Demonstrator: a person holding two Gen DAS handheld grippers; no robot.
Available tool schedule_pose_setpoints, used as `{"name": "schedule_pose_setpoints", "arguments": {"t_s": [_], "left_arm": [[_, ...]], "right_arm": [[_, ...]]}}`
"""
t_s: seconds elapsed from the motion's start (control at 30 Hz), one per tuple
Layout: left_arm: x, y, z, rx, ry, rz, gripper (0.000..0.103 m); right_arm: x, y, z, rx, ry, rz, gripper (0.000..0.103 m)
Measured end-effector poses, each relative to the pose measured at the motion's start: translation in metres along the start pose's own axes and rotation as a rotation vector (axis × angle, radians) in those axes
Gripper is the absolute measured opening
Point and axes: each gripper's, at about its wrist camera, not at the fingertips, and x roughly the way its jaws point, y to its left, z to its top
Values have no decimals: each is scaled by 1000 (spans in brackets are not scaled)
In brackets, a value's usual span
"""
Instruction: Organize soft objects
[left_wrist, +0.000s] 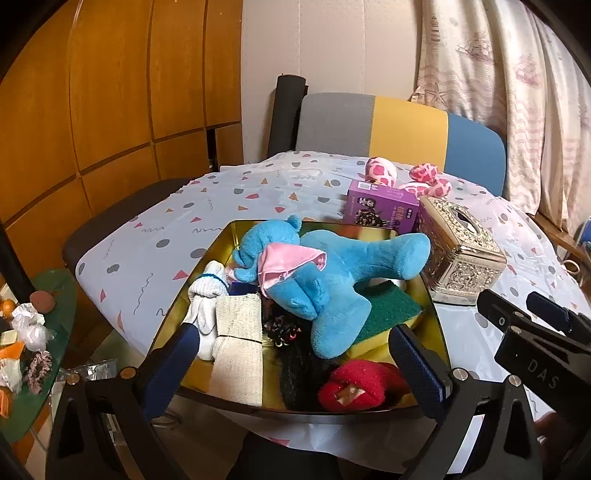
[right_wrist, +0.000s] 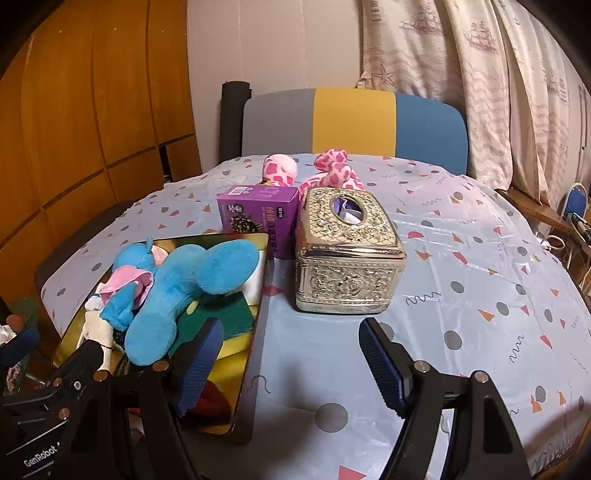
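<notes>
1. Nearest, the left gripper (left_wrist: 295, 354) hangs over the near edge of the gold tray (left_wrist: 218, 243), its 2 fingers spread wide with nothing between them, so it is released.
2. Beside it, the right gripper (right_wrist: 290, 356) hangs over the bare tablecloth (right_wrist: 480, 258), just right of the tray; its fingers are also apart and grasp nothing.
3. Inside the tray, the soft things are already collected: a red plush piece (left_wrist: 354, 387) at the near rim, a beige cloth (left_wrist: 240, 343), a white sock (left_wrist: 207, 295), a green and yellow sponge (left_wrist: 388, 310), and on top the blue plush toy (left_wrist: 332, 280) with a pink cloth (left_wrist: 288, 262) on it.
4. Behind the tray stand the purple box (right_wrist: 258, 210) and the gold tissue box (right_wrist: 347, 254), touching or almost touching each other.
5. Farthest, the pink spotted plush (right_wrist: 332, 173) lies behind these 2 boxes, still outside the tray. I judge it is the next thing to bring.
6. Risk: 1 leg of the blue toy sticks out over the right rim of the tray, so a passing gripper can catch it and pull the toy out.
7. Risk: reaching over the boxes can push the purple box or tip it, because the plush lies close behind them.
8. Risk: the pile is high, so 1 more soft thing may roll off.
</notes>
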Motion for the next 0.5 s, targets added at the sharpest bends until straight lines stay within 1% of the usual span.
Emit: {"name": "schedule_pose_setpoints", "arguments": {"t_s": [0.5], "left_arm": [[2, 1, -2, -3, 7, -1, 103]], "right_arm": [[1, 3, -3, -9, 3, 9, 77]]}}
